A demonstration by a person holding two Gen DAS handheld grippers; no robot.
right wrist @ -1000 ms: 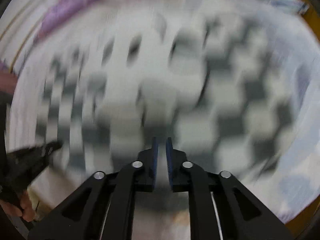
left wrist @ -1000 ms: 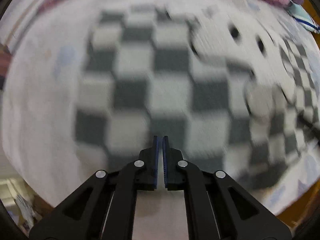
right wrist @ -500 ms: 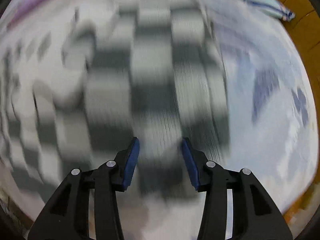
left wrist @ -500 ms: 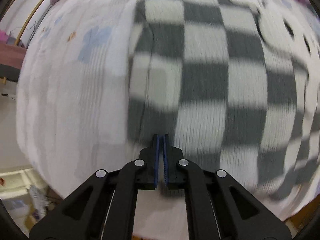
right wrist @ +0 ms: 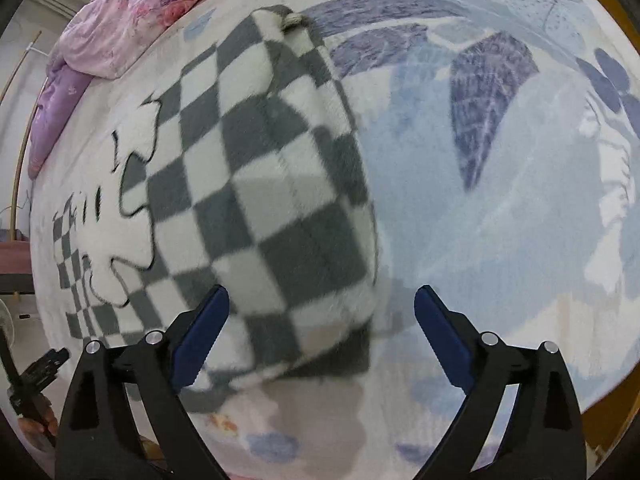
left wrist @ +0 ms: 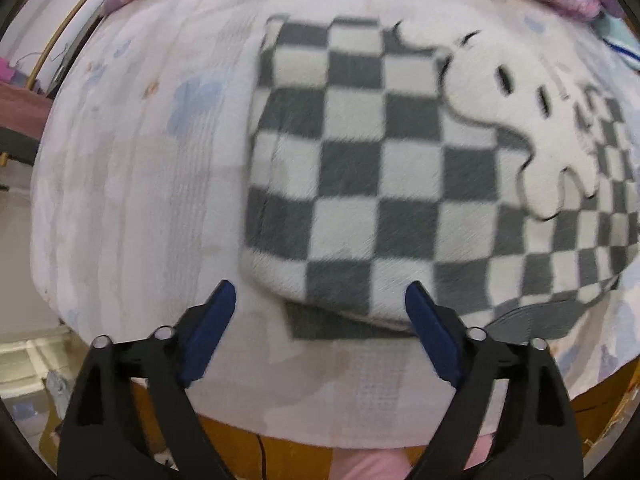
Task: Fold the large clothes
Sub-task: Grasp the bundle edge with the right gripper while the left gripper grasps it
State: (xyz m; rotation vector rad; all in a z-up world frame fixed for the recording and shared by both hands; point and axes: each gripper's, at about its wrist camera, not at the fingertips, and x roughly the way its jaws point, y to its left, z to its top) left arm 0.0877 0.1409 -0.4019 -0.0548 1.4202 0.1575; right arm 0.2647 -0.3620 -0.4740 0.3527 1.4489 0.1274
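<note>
The checkered garment (left wrist: pixel 360 184) is lying folded on the bed sheet (left wrist: pixel 132 200), its rounded fold edge sitting just above my fingertips in both wrist views, with a white cartoon patch (left wrist: pixel 516 120) showing on top. I am spreading the jaws of my left gripper (left wrist: pixel 320 332); nothing is pinched between them, and the fold's near edge is merely lying in the gap. I am likewise spreading the jaws of my right gripper (right wrist: pixel 322 328), with the corner of the fold showing between the pads but not pressed by them. A pink quilt (right wrist: pixel 132 12) is bunched at the far end of the bed, well apart from the work. Judging the step, I am letting go after laying one fold, so I am thinking about lifting clear without dragging the fleece. A darker layer is peeking out beneath the near edge, so before the next fold I would be squaring those edges and gripping both layers together at the corners.
</note>
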